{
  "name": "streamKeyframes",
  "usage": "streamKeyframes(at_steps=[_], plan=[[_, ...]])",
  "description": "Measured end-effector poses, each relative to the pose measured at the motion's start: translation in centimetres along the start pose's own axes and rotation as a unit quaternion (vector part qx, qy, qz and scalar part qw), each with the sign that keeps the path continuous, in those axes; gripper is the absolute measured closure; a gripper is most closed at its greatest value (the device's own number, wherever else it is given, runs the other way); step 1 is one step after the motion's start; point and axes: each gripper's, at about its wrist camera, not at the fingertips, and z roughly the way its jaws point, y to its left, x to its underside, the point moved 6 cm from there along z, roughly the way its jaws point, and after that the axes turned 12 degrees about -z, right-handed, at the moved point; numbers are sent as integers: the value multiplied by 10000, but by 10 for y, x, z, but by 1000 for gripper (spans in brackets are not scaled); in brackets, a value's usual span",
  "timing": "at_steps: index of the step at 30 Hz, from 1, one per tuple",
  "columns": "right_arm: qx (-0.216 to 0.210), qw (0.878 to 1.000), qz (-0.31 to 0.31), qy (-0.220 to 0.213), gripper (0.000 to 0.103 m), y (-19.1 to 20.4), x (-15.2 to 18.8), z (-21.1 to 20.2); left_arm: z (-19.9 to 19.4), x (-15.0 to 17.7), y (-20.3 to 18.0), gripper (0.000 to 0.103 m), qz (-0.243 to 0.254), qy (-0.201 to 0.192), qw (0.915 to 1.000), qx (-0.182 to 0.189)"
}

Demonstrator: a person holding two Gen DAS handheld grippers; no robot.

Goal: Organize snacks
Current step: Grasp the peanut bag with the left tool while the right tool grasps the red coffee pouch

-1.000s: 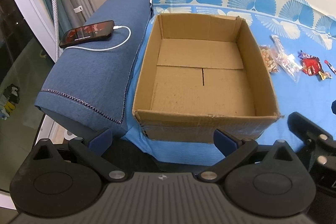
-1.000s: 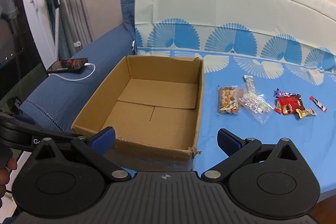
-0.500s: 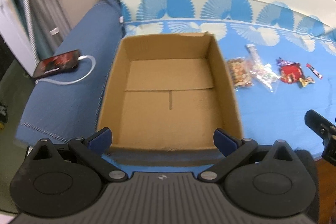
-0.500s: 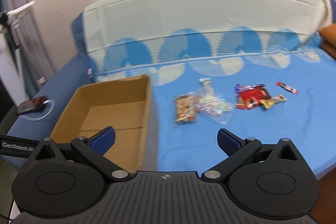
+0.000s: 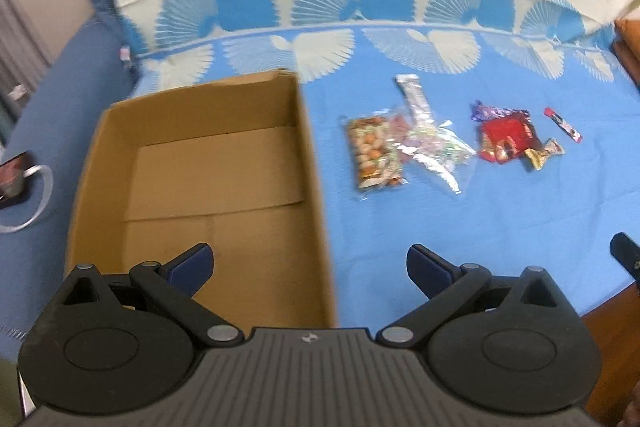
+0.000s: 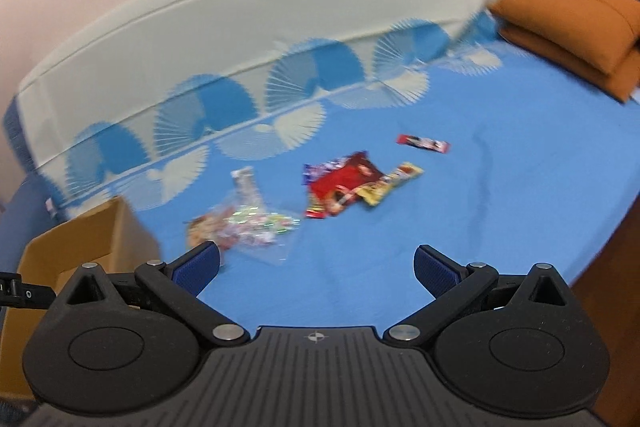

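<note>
An empty open cardboard box (image 5: pixel 208 163) sits on the blue bed cover; its corner shows in the right wrist view (image 6: pixel 92 239). To its right lie a nut packet (image 5: pixel 372 151), a clear candy bag (image 5: pixel 432 147), a red packet (image 5: pixel 506 139), a yellow wrapped sweet (image 5: pixel 544 153) and a small red bar (image 5: pixel 562 123). The right wrist view shows the candy bag (image 6: pixel 256 223), red packet (image 6: pixel 344 187), yellow sweet (image 6: pixel 388 185) and red bar (image 6: pixel 422 143). My left gripper (image 5: pixel 310 267) is open above the box's right wall. My right gripper (image 6: pixel 316 267) is open, short of the snacks.
A phone with a white cable (image 5: pixel 16 179) lies on the dark blue blanket at the left. Orange pillows (image 6: pixel 572 23) sit at the far right. The bed's edge and a wooden side (image 6: pixel 612 267) are at the right. A white headboard cover (image 6: pixel 240 27) runs behind.
Both grippers have swung to the right: the box slid left in both views and the snacks came toward the centre. Both grippers stayed open and empty.
</note>
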Motion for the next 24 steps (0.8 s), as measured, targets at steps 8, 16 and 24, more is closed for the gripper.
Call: streamKeyframes(at_steps=[8,16,24], plan=[[-394,9975,325,497,0,-21,-16,86,105,-43,-68,0,245,746,9967,199],[-1005,9796,1319,1135,0,-20,-24,193,218,-72,-92,0,529,1311,9885,-546],[-1006,9780,1143,1422,0,0,-35,280,260,-72,-104,0,1705,1159,9696,-1318]])
